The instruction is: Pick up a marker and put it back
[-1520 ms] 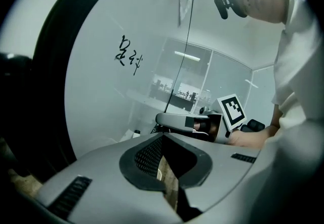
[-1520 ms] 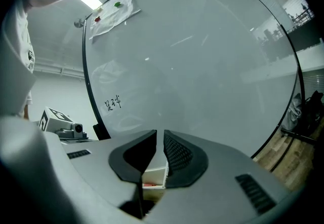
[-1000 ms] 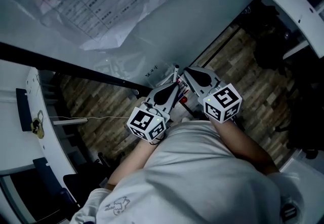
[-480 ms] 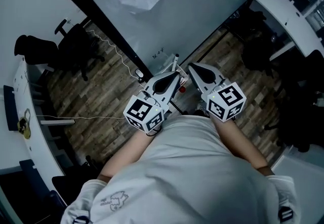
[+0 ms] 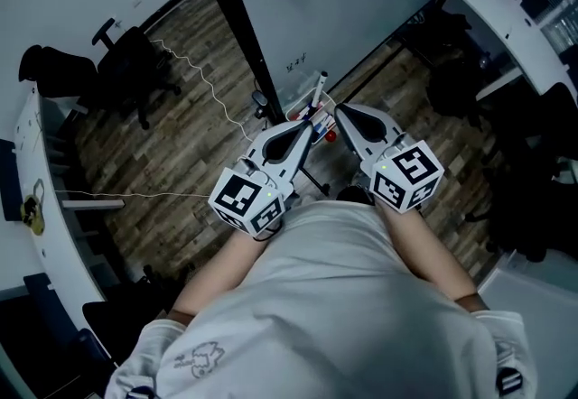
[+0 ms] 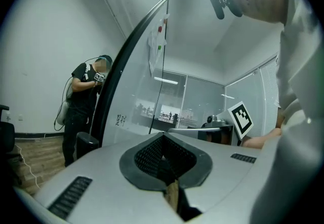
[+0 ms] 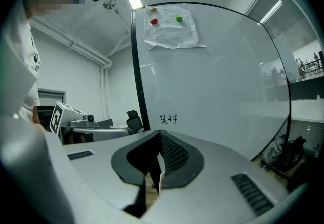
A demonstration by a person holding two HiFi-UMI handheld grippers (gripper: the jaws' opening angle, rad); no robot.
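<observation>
The left gripper (image 5: 310, 120) and right gripper (image 5: 340, 110), jaws pressed together on nothing, point side by side toward the whiteboard (image 5: 361, 9).

The head view looks steeply down over the person's torso (image 5: 352, 298); the whiteboard (image 5: 361, 0) lies top centre. Both gripper views sit low behind their jaws, angled upward. The left sees that whiteboard edge-on, centre left, while the right faces it squarely. Each catches the other's marker cube (image 6: 241, 117) at its edge.
</observation>
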